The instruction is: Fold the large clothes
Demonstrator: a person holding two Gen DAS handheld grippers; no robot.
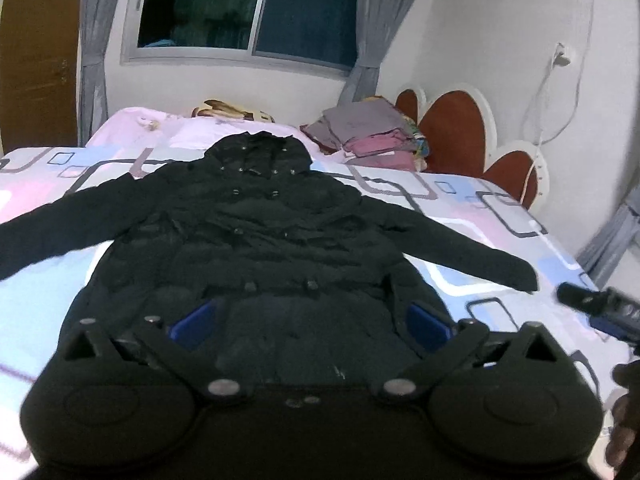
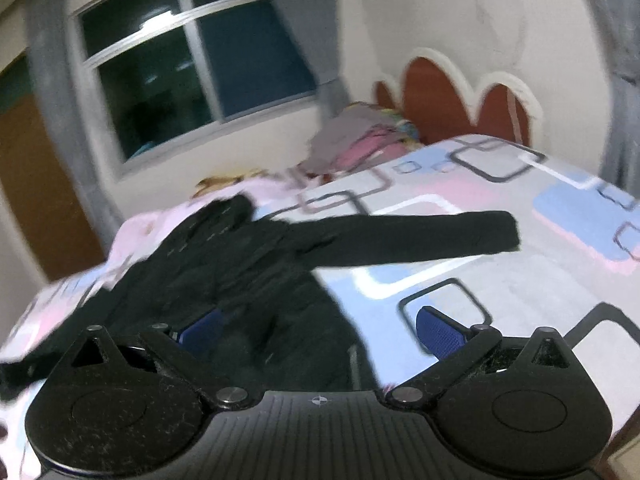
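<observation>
A large black hooded coat point(image 1: 256, 240) lies flat and face up on the bed, sleeves spread to both sides, hood toward the window. My left gripper point(image 1: 310, 326) is open above the coat's lower hem, holding nothing. My right gripper point(image 2: 318, 332) is open and empty over the coat's right edge, beside the outstretched right sleeve point(image 2: 420, 236). The right gripper also shows at the right edge of the left wrist view point(image 1: 600, 306). The coat shows in the right wrist view point(image 2: 224, 272) too, blurred.
The bed point(image 1: 500, 216) has a pink, blue and white patterned sheet. A pile of folded clothes point(image 1: 368, 136) sits near the red scalloped headboard point(image 1: 456, 128). A window with grey curtains point(image 1: 248, 8) is behind. A wooden door point(image 1: 36, 52) stands at left.
</observation>
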